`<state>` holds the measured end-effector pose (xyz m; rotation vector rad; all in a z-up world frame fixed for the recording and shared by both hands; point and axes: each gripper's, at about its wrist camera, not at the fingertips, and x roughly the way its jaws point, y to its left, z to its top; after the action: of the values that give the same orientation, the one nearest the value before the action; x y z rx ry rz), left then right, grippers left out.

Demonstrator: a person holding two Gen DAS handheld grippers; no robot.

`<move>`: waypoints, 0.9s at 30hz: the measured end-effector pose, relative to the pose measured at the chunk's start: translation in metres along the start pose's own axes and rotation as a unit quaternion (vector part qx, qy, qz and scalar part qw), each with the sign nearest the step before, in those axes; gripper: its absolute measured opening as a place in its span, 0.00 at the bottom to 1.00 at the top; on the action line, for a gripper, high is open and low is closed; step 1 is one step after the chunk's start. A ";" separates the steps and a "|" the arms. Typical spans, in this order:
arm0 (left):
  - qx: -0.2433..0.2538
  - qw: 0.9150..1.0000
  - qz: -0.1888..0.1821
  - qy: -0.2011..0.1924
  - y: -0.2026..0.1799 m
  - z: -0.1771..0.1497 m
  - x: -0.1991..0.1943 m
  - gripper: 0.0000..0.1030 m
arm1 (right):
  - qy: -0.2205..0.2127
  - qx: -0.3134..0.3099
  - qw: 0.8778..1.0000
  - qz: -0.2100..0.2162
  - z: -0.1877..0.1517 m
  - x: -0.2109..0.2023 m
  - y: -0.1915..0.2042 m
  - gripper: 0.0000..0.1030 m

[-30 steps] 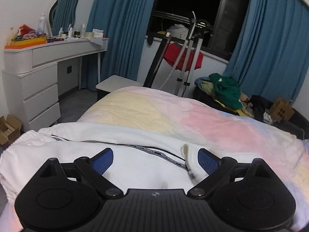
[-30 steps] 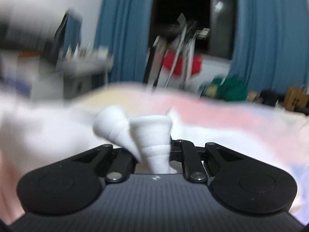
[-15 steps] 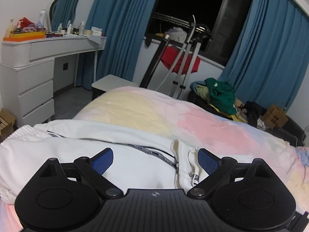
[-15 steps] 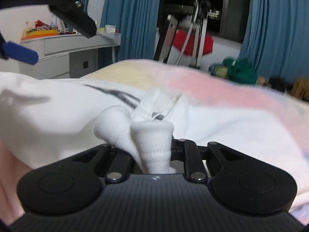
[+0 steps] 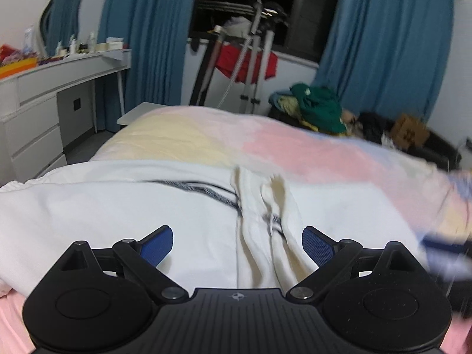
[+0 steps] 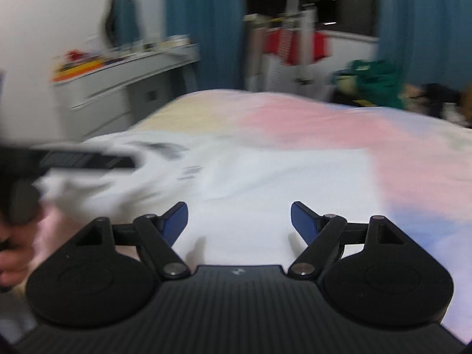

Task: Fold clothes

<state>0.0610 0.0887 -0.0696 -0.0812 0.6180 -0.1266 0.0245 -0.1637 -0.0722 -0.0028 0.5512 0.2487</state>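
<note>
A white garment (image 5: 118, 206) with a black-lettered stripe lies spread on the bed, with a folded-over sleeve or cuff bunched along its middle (image 5: 265, 236). My left gripper (image 5: 237, 243) is open just above it, the bunched fold between its blue pads. My right gripper (image 6: 239, 221) is open and empty over the flat white cloth (image 6: 265, 183). The right wrist view is blurred by motion. The left gripper shows as a dark blur at its left edge (image 6: 73, 159).
The bed has a pastel yellow, pink and blue cover (image 5: 295, 147). A white dresser (image 5: 44, 103) stands at the left. A clothes rack with a red item (image 5: 250, 62) and a pile of green clothes (image 5: 318, 109) stand beyond the bed by blue curtains.
My right gripper has let go of the white cuff it held and opened. The cuff now lies on the garment. Both grippers have shifted and the views are blurred.
</note>
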 end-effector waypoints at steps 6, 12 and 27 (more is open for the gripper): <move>0.030 0.998 0.040 0.044 -0.011 -0.019 0.022 0.92 | 0.014 0.083 0.995 -0.060 -0.007 0.017 -0.056 0.76; -0.001 0.996 0.055 0.072 -0.001 -0.032 0.037 0.93 | 0.057 0.123 0.988 -0.074 -0.022 0.040 -0.070 0.78; -0.245 0.966 0.066 0.047 0.072 -0.033 -0.015 0.99 | 0.059 0.151 0.985 -0.065 -0.038 0.035 -0.074 0.78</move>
<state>0.0359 0.1610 -0.0962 -0.5135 0.7372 0.1549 0.0512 -0.2300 -0.1272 0.2402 0.7004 0.0358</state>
